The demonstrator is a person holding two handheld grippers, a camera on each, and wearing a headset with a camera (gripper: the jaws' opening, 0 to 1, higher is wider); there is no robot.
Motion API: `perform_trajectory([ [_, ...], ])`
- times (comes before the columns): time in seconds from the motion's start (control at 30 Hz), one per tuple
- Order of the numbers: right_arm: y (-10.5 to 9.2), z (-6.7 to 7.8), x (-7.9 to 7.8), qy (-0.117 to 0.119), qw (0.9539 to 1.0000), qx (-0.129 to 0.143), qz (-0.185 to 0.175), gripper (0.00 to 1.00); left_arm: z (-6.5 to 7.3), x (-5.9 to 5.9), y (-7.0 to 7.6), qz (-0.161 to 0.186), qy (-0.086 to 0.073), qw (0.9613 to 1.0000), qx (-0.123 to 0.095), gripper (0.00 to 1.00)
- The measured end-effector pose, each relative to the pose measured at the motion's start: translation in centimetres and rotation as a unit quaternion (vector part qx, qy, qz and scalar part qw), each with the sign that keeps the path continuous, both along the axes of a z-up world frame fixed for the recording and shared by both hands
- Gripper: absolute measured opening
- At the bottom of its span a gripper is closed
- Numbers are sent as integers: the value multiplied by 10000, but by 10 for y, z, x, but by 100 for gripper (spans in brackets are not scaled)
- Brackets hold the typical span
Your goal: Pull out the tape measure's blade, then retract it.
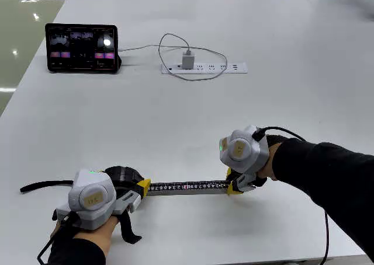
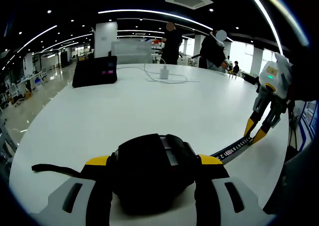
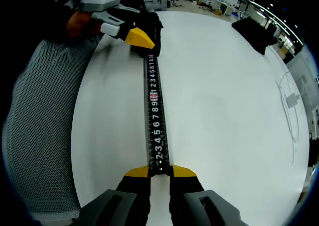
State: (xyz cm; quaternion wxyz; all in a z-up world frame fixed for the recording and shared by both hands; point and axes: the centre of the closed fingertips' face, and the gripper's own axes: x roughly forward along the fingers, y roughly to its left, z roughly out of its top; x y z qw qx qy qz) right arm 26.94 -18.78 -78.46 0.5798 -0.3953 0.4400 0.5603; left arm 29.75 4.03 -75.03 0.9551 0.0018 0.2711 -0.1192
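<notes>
A black tape measure case (image 1: 124, 178) lies on the white table (image 1: 175, 119) at the front left, its black strap trailing left. My left gripper (image 1: 138, 190) is shut on the case (image 2: 152, 169), yellow-tipped fingers (image 2: 97, 161) pressed on both sides. The dark blade (image 1: 187, 187) with white numbers runs flat to the right. My right gripper (image 1: 235, 188) is shut on the blade's end. In the right gripper view the blade (image 3: 154, 116) stretches away from my right gripper (image 3: 160, 172) to the case (image 3: 149, 29); about 20 cm is out.
A dark tablet (image 1: 82, 47) stands at the back left. A white power strip (image 1: 204, 68) with a charger and looping cable lies at the back centre. People stand beyond the table's far end (image 2: 172, 42). A grey mesh chair (image 3: 40, 136) is beside the table.
</notes>
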Motion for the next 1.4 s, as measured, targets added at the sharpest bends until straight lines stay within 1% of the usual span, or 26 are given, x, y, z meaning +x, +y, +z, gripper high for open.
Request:
perform_trajectory([
  [0.77,9,1,0,76,9999,84,-36,10,0,0,0,-3,13,10000,3,62],
  [1.03,13,1,0,83,9999,76,-25,10,0,0,0,-6,32,10000,-2,62],
  [1.1,14,1,0,102,9999,50,-63,10,-1,0,0,-6,30,10000,-1,62],
  [1.23,16,1,0,88,10000,-2,-9,10,-1,0,0,-8,29,10000,0,62],
  [1.4,18,1,0,105,9999,13,-29,10,-1,0,0,-9,32,10000,-4,62],
])
